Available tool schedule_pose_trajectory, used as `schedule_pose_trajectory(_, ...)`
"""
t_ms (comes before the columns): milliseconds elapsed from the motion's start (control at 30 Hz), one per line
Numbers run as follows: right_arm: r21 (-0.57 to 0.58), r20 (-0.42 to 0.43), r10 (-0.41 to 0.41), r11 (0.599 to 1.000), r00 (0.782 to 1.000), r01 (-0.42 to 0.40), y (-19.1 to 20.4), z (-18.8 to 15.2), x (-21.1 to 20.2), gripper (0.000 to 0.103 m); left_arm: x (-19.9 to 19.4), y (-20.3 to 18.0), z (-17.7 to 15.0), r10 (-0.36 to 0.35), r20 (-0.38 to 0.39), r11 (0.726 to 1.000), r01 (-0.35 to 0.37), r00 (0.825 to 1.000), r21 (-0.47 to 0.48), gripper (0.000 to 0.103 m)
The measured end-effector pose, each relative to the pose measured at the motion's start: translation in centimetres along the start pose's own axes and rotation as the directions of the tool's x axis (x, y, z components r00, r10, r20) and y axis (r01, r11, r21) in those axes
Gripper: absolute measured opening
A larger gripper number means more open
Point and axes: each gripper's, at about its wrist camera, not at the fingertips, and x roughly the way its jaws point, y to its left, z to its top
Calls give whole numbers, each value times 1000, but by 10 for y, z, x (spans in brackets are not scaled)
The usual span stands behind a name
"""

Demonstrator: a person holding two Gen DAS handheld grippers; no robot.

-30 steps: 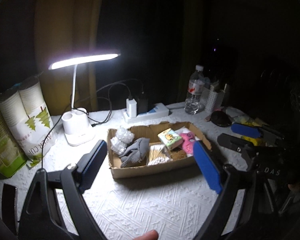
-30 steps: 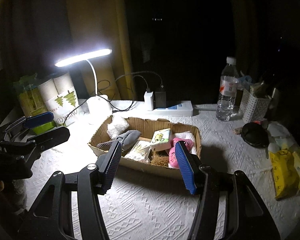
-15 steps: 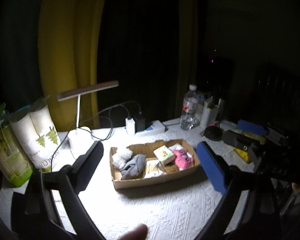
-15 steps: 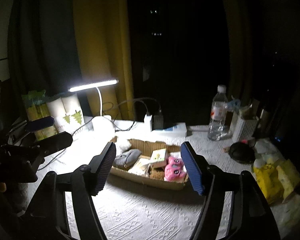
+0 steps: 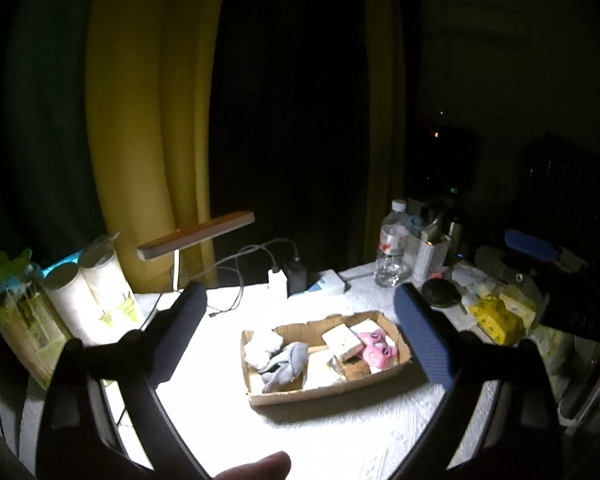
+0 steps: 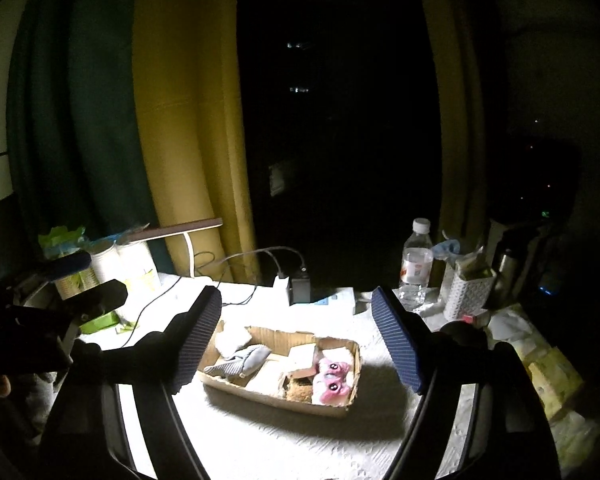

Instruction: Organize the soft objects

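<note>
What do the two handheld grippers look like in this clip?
Both look alike: the left gripper and right gripper have black, angular plastic arms ending in flat rectangular fingers with blue ribbed pads. No cables or legible markings show.

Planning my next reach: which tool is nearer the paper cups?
Left. The left tool hangs just in front of the paper cups; the right tool faces the cardboard box, farther away.

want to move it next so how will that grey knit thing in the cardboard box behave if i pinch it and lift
The grey knit piece lies crumpled and sagging in the cardboard box, so it will probably hang limp from a pinch. It looks light and unlikely to slip off ribbed pads. It leans against the white fluffy bundle, which might drag along.
</note>
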Motion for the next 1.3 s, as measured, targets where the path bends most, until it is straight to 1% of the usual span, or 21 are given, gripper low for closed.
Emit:
schedule_pose_trajectory(367, 0, -5, -10, 1000, 1000, 10, -5, -2, 4, 80, 5, -3, -1, -4, 1, 1000, 4, 1000, 13, 96)
schedule_pose_trajectory(500, 7, -4, -7, 1000, 1000, 7, -4, -5, 8, 80, 6, -3, -2, 5, -1, 1000, -5, 1000, 19, 96)
schedule_pose_trajectory(1000, 5, -25, -1, 1000, 1000, 1, -2, -11, 14, 80, 8, 3, -4, 13, 5, 1000, -13, 1000, 7, 96)
schedule_pose_trajectory(1300, 0, -32, 3, 1000, 999, -3, -3, -14, 16, 80, 10, 3, -6, 5, -1, 1000, -5, 1000, -2, 96)
